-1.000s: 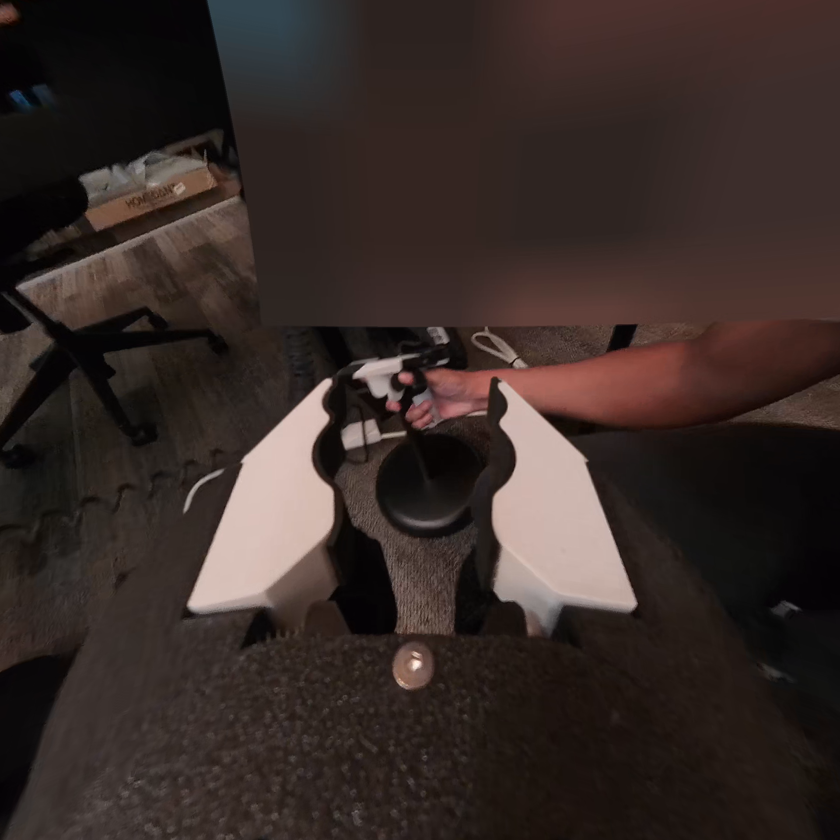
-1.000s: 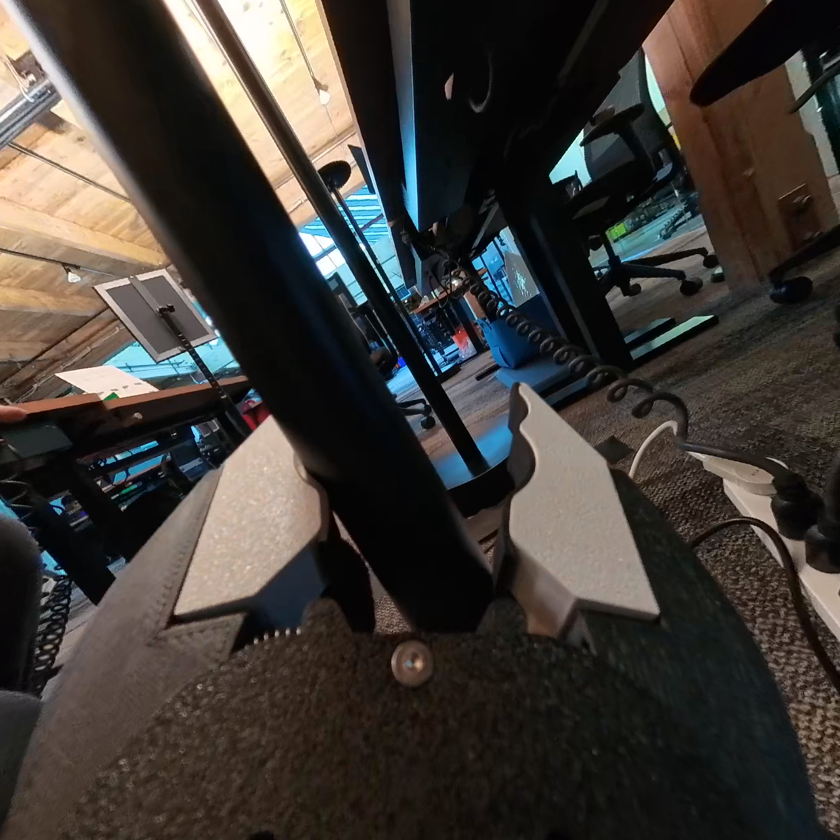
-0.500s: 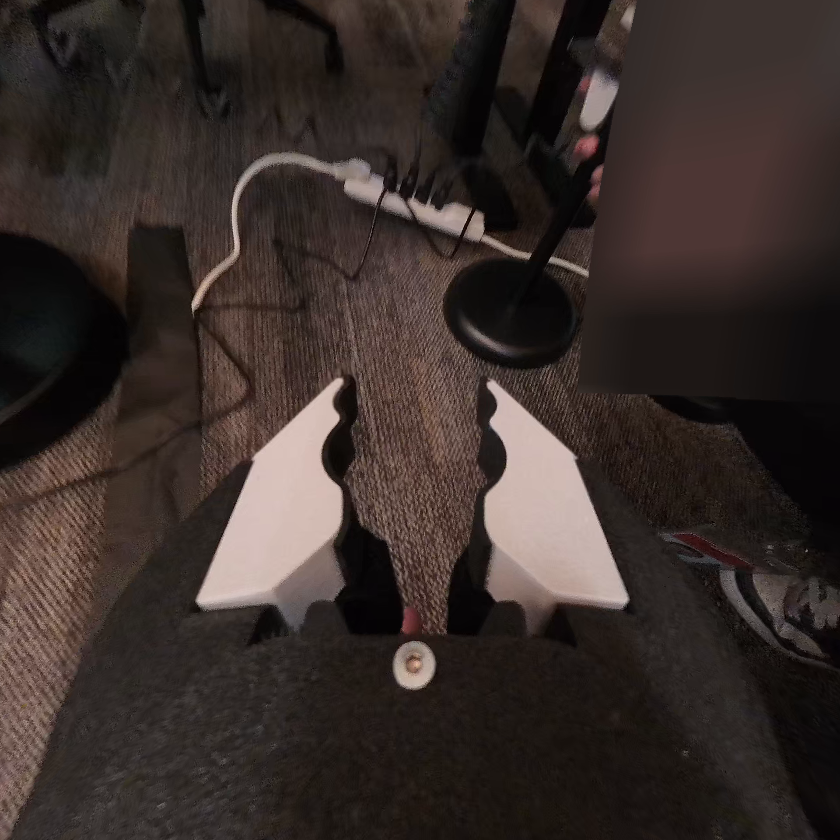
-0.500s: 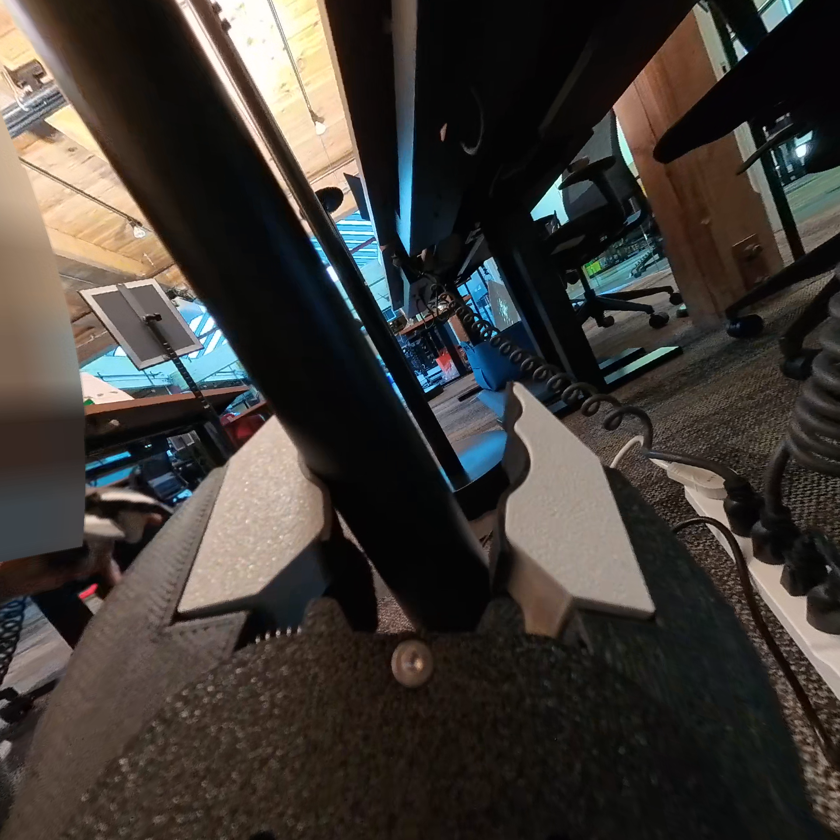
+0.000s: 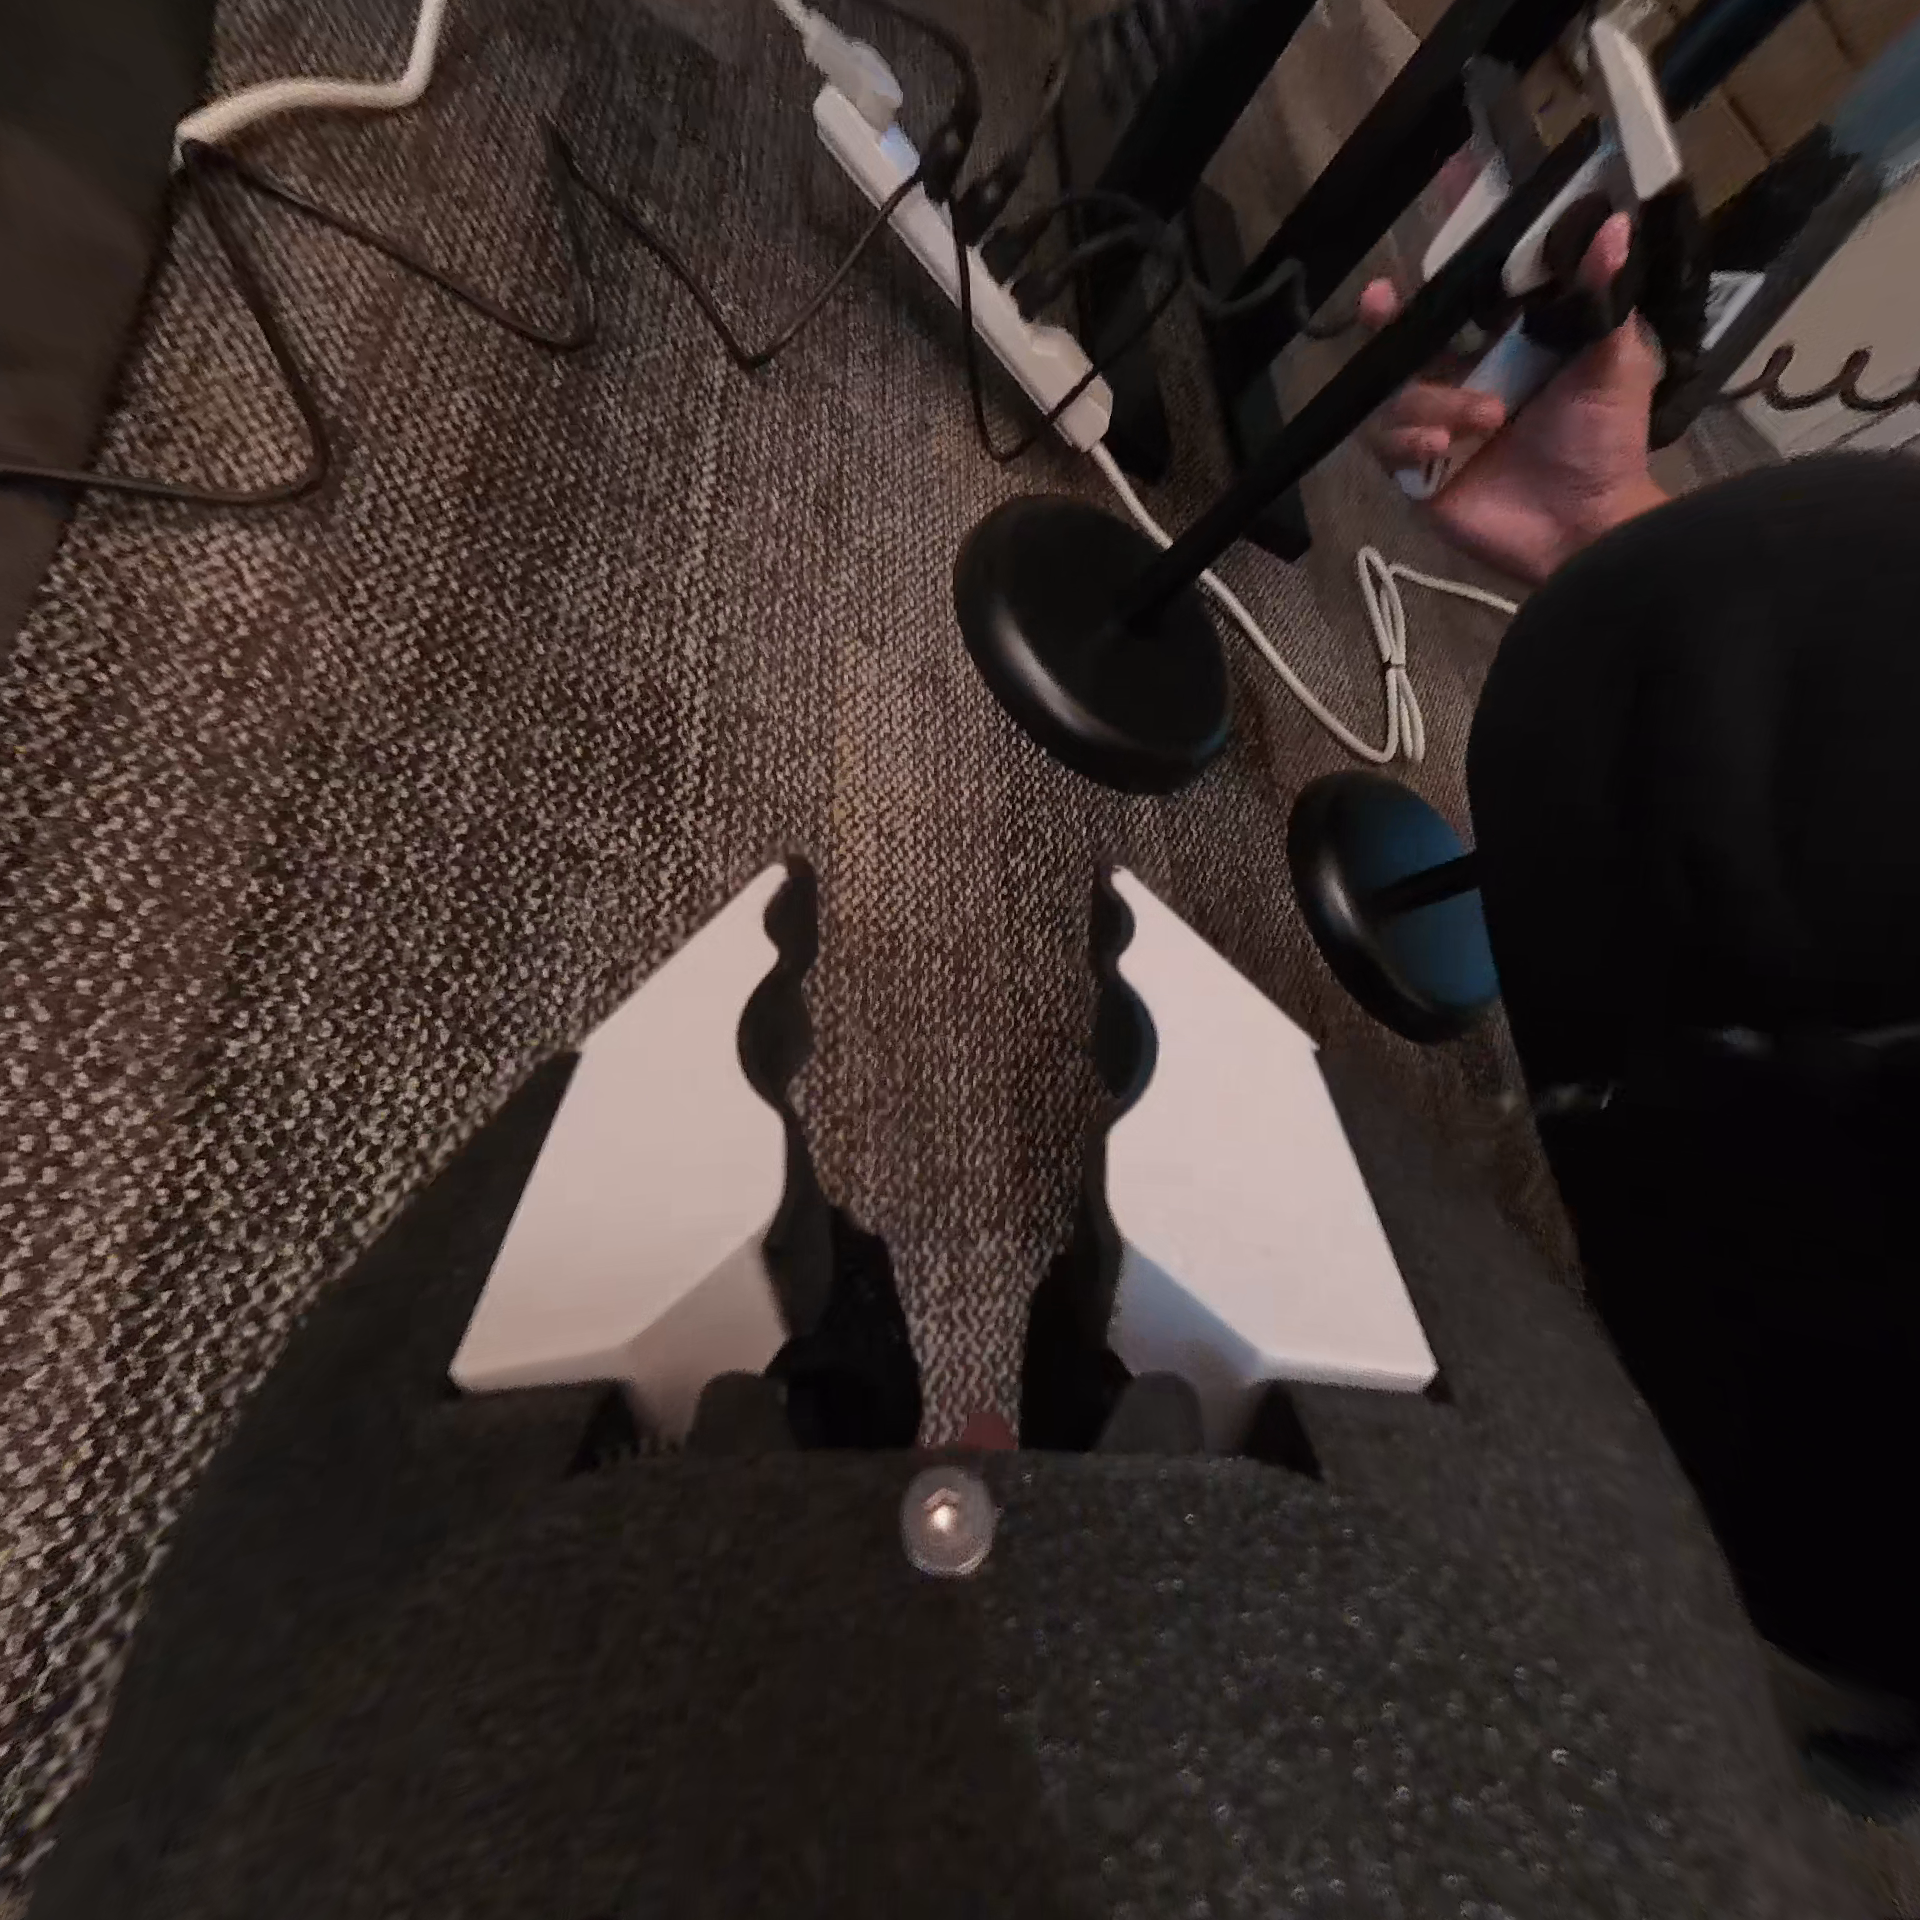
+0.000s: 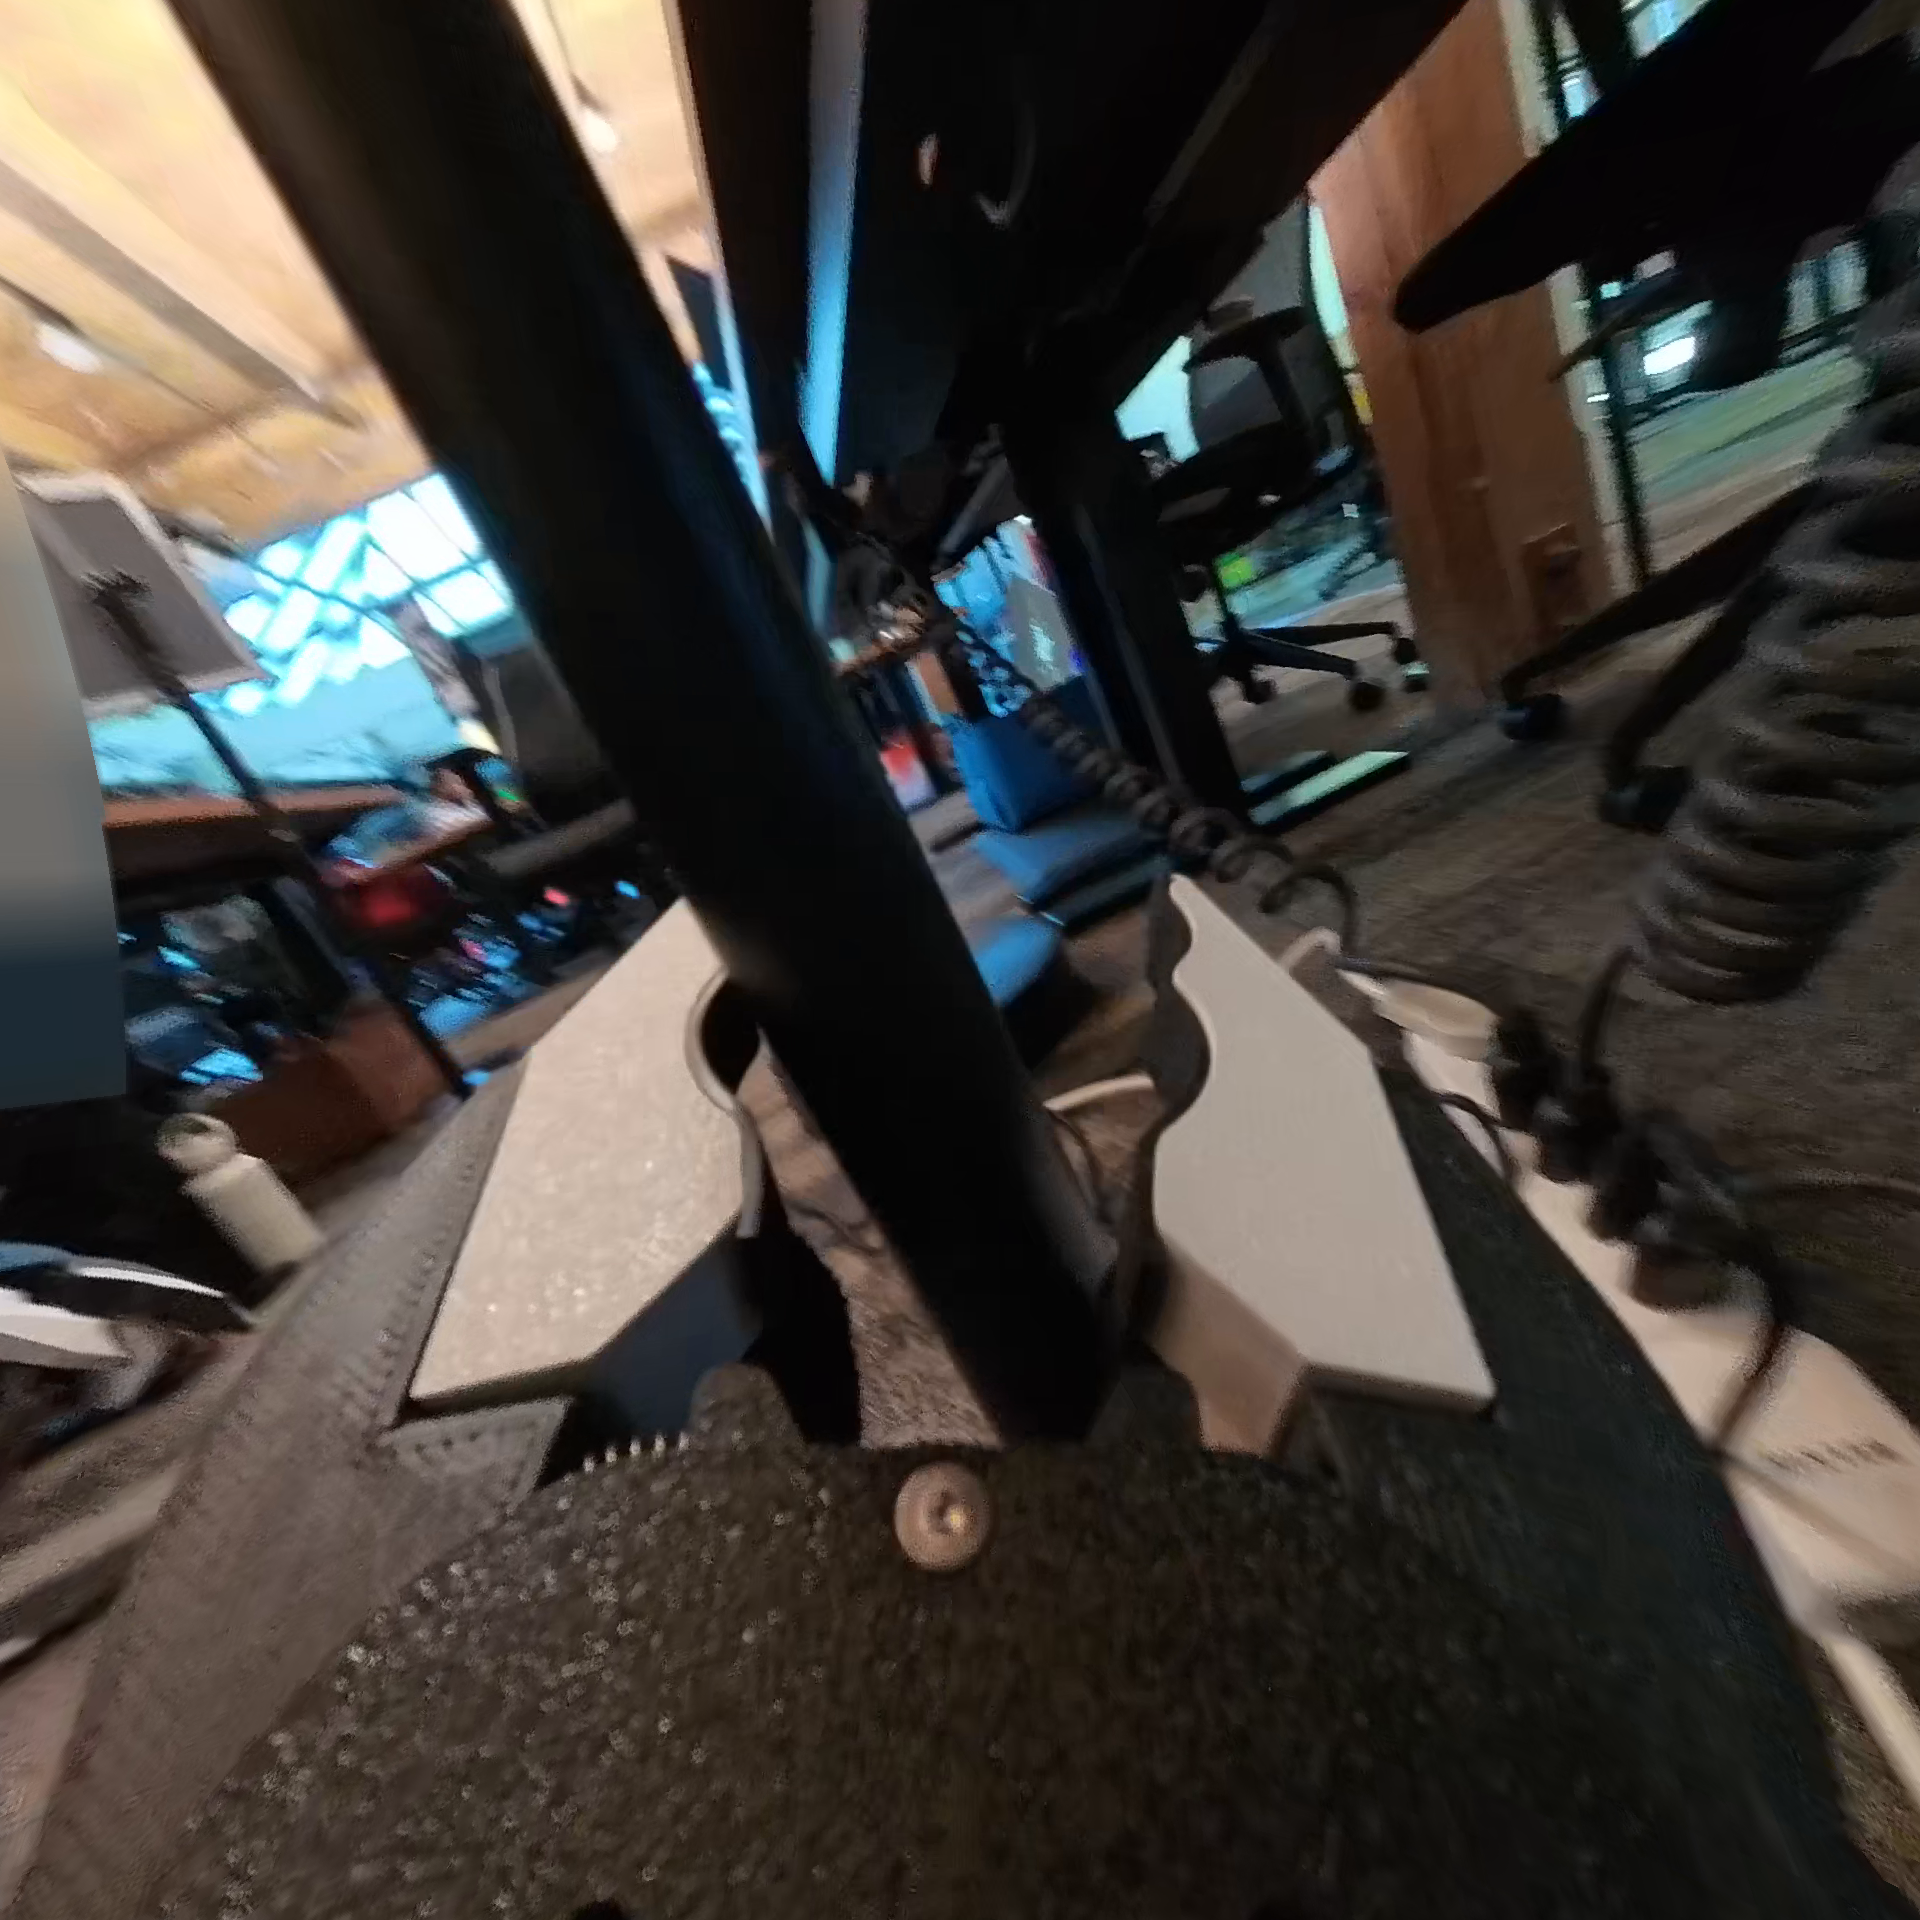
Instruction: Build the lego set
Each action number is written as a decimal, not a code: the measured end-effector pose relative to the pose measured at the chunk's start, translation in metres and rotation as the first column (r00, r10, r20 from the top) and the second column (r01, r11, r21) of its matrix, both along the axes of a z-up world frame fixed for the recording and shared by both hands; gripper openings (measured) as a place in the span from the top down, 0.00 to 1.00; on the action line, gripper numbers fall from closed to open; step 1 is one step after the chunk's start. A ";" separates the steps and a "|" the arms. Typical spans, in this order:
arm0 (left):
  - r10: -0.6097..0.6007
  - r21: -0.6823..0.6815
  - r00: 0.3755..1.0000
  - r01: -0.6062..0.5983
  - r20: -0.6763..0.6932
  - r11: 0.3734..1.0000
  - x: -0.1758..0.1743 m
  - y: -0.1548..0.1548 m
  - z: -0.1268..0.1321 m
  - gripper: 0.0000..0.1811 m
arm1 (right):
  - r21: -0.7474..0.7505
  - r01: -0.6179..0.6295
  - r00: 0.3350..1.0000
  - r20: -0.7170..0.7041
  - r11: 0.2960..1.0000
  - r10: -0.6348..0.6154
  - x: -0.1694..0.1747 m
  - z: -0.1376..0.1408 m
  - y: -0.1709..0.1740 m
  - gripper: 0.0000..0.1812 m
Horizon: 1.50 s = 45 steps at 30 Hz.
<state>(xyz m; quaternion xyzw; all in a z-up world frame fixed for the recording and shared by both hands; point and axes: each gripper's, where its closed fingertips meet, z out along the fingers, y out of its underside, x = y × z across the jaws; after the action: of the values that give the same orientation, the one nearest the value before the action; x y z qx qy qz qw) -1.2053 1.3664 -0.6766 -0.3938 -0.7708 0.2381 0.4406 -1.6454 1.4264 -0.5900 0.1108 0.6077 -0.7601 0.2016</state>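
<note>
Right tongs (image 6: 945, 1091) straddle black pole (image 6: 727, 727).

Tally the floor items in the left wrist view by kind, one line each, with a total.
Round black stand bases: 2, one with a pole, one partly hidden
White power strips: 1
Bundled white cables: 1
Total: 4
No lego shows in either view.

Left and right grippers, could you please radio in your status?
Left gripper open, empty, over carpet. Right gripper around black stand pole, jaws not clamped. No lego in view. Power strip and cables nearby.
</note>
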 end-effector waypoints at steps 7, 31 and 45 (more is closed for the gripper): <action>-0.043 0.096 0.999 0.041 0.021 0.995 -0.007 0.018 -0.021 0.76 | 0.291 0.325 0.941 -0.193 0.900 -0.278 -0.006 -0.070 0.075 0.62; -0.199 0.166 0.978 0.187 0.058 0.968 -0.023 0.052 -0.051 0.75 | 0.665 0.299 0.951 -0.147 0.684 -0.273 0.060 -0.244 0.152 0.68; -0.177 0.047 0.976 0.173 0.129 0.984 0.009 0.037 -0.061 0.75 | 0.781 0.115 0.993 -0.099 0.614 -0.060 0.126 -0.297 0.161 0.68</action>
<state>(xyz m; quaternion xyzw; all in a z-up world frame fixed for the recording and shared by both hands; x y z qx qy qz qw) -1.1965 1.4036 -0.7377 -0.4673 -0.7648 0.1581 0.4144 -1.5194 1.5879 -0.8865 0.1934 0.8782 -0.4307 0.0767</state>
